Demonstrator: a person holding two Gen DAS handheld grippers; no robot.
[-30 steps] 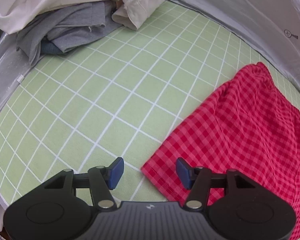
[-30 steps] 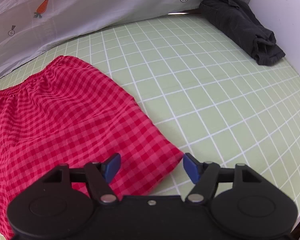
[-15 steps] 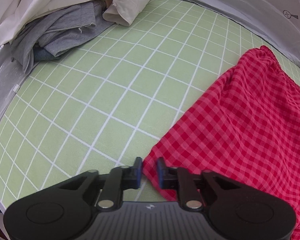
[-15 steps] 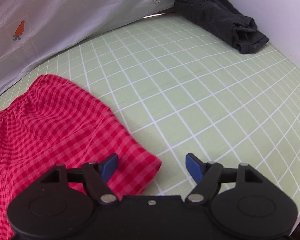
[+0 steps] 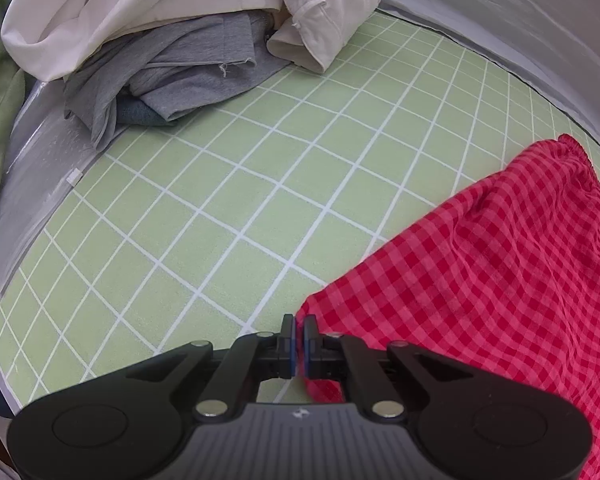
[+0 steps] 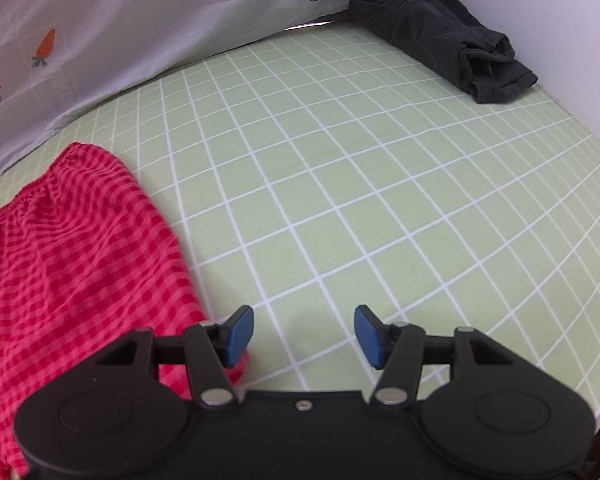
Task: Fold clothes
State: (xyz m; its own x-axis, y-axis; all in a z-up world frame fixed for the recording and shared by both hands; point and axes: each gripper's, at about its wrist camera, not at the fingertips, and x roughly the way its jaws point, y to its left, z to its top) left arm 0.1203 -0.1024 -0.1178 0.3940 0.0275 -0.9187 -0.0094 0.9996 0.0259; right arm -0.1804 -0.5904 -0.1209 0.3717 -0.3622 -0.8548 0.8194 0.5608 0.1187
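Meanwhile, left claw (image 5: 299, 336) pinches the red checked shorts (image 5: 500, 280) hem corner; right claw (image 6: 304, 334), wide, should shift leftward over its own corner.

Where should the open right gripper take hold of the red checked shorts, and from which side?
Probably at the near hem corner by its left pad, matching the left gripper, which is shut on the other hem corner. The red checked shorts lie flat on the green grid mat, so the right gripper, now over bare mat, should shift left and pinch the edge from the near side.
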